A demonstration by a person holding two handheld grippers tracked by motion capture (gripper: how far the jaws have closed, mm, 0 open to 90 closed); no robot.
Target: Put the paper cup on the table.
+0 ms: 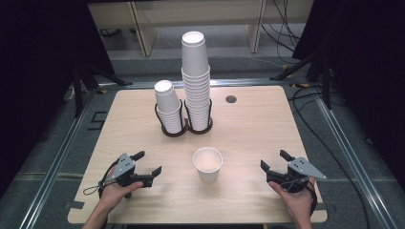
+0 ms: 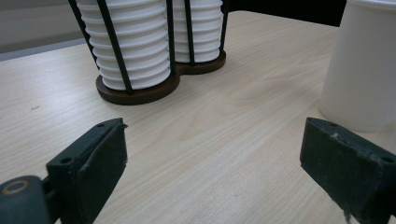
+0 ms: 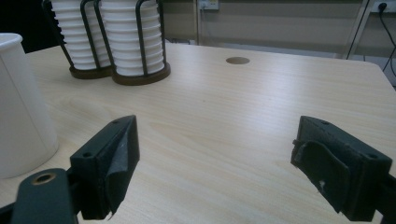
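We see a light wooden table (image 1: 143, 114) from above, and a single white cup (image 1: 207, 163) stands upright on it, near the front and about in the middle, with its open mouth up. Our left gripper (image 1: 149, 165) rests low on the table to the left of the cup, held in the left hand (image 1: 114, 193), and its jaws are spread wide with nothing between them. Our right gripper (image 1: 273, 161) sits to the right of the cup, held in the right hand (image 1: 296, 198), and its jaws are spread wide too, with only bare table between them. The cup is between the two grippers and touches neither one. In the left gripper view the cup (image 2: 362, 65) stands at the right edge, just past the right jaw. In the right gripper view the cup (image 3: 21, 107) stands at the left edge, beside the left jaw. Farther back on the table is a dark rack (image 1: 186, 129) with two round spots side by side. The left spot holds a short stack (image 1: 168, 107) of white cups, and the right spot holds a tall stack (image 1: 196, 76) of them. A small round hole (image 1: 231, 99) is in the table to the right of the rack, well apart from the cup
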